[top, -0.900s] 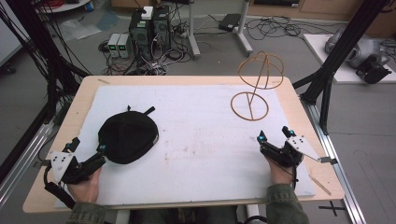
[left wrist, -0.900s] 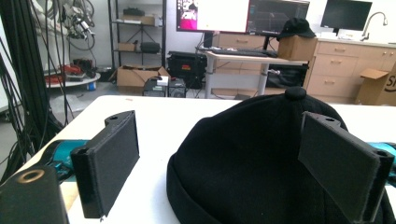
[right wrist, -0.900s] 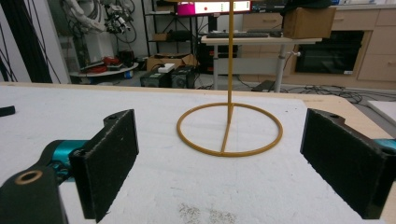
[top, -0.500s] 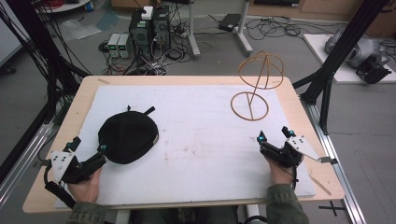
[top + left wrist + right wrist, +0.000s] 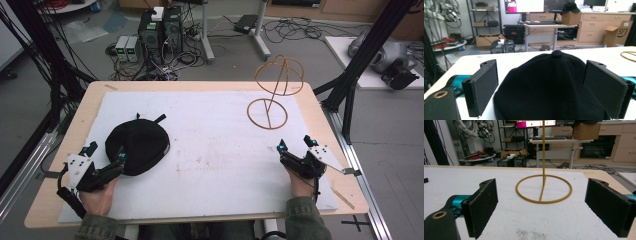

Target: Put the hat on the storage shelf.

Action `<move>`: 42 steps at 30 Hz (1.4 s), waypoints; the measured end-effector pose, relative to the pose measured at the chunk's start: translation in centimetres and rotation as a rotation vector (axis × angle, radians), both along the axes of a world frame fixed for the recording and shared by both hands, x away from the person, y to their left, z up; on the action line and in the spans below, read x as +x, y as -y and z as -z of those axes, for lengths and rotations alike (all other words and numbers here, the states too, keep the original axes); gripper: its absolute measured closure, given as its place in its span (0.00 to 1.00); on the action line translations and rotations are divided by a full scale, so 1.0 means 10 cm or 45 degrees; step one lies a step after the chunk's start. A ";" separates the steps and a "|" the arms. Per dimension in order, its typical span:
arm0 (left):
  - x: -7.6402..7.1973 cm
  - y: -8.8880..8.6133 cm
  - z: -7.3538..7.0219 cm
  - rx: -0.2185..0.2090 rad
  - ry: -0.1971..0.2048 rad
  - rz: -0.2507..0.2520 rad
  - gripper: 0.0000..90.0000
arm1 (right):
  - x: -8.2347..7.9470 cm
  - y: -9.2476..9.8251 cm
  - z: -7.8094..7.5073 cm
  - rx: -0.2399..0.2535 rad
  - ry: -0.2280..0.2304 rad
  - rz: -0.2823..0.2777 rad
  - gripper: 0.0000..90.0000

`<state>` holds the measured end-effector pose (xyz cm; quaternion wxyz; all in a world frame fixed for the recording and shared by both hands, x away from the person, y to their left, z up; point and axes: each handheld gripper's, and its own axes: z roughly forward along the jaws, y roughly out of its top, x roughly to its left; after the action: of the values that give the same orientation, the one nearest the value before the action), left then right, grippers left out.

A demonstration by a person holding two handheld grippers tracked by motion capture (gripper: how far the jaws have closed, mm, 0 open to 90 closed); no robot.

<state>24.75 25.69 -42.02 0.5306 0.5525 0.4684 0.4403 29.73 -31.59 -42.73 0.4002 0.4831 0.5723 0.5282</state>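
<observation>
1. Lying flat on the white mat (image 5: 215, 150) at the table's left side, the black cap (image 5: 137, 145) has not been lifted; its top button faces up in the left gripper view, and the crown looks slumped but whole.
2. Judging from the layout, the likely aim is to set the cap on the wire hat stand (image 5: 272, 95), which stands bare at the far right, well apart from the cap, so nearly everything is left to do.
3. Around the cap's near edge sits the left gripper (image 5: 107, 162), jaws spread wide, one pad on each side of the crown; neither pad clearly presses the fabric.
4. Resting on the mat near the stand's ring base, the right gripper (image 5: 296, 144) is spread wide too, grasping nothing, jaws aimed at the stand.
</observation>
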 end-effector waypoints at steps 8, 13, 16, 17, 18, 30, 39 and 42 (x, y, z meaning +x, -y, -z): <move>0.14 0.13 0.00 0.001 -0.138 0.010 0.15 | 0.00 0.00 0.00 0.013 0.010 -0.001 0.12; 0.20 0.21 -0.01 0.024 -0.187 0.007 0.15 | 0.01 0.01 0.00 0.040 0.002 -0.001 0.12; 0.25 0.26 -0.03 0.039 -0.205 0.008 0.15 | 0.02 0.01 0.00 0.041 0.009 -0.002 0.12; 0.25 0.26 -0.03 0.039 -0.205 0.008 0.15 | 0.02 0.01 0.00 0.043 0.010 -0.002 0.12; 0.26 0.28 -0.03 0.037 -0.216 0.016 0.15 | 0.02 0.01 0.00 0.046 0.013 -0.001 0.12; 0.40 0.33 0.04 0.052 -0.354 -0.031 0.23 | 0.03 0.01 0.00 0.072 0.010 -0.011 0.12; 0.43 0.33 0.07 0.022 -0.427 -0.004 0.67 | 0.03 0.01 0.00 0.076 0.008 -0.015 0.12; 0.41 0.33 0.06 0.024 -0.424 0.018 0.89 | 0.03 0.01 0.00 0.072 0.009 -0.018 0.12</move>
<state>28.89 22.34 -42.64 0.4432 0.6261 0.5420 0.3433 30.03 -31.69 -42.72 0.3847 0.4883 0.5591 0.5486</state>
